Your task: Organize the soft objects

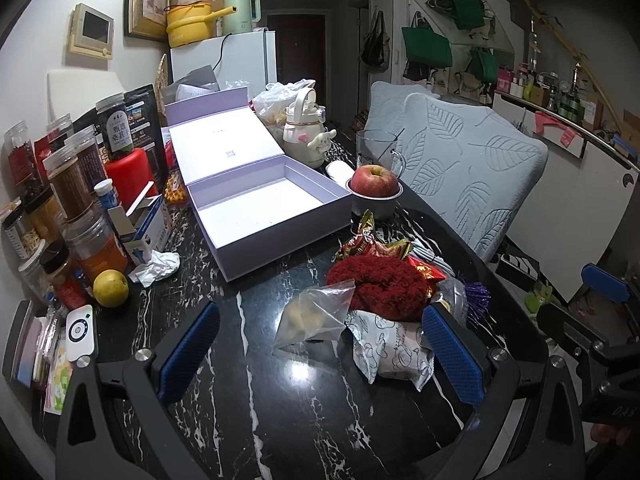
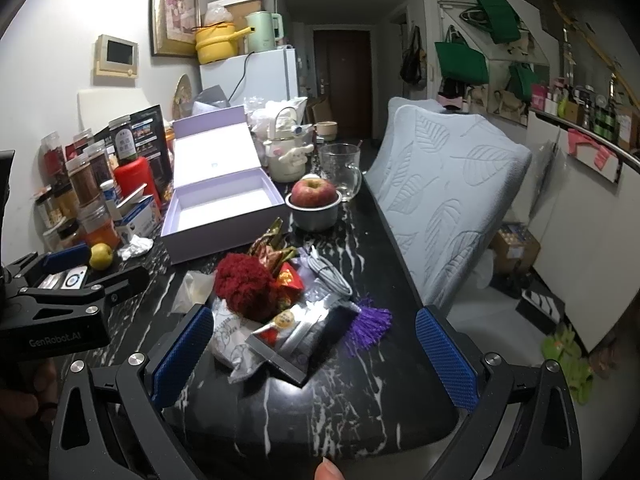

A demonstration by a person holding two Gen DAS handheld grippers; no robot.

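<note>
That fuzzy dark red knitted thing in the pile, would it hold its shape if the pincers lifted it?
Probably not: the fuzzy dark red knitted piece lies slumped in soft folds, so it would likely droop. It looks light, and its shaggy surface should grip rather than slip.

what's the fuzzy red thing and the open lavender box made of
Red bundle: looks like knitted yarn or chenille, matte with a shaggy, looped surface; which fibre, I can't tell. Lavender box: seemingly rigid paperboard with a smooth matte finish, judging by its thick, straight walls and hinged lid standing open.

"GenRobot.AI" — printed on the left hand-held gripper (image 2: 66, 270); nothing else legible.
</note>
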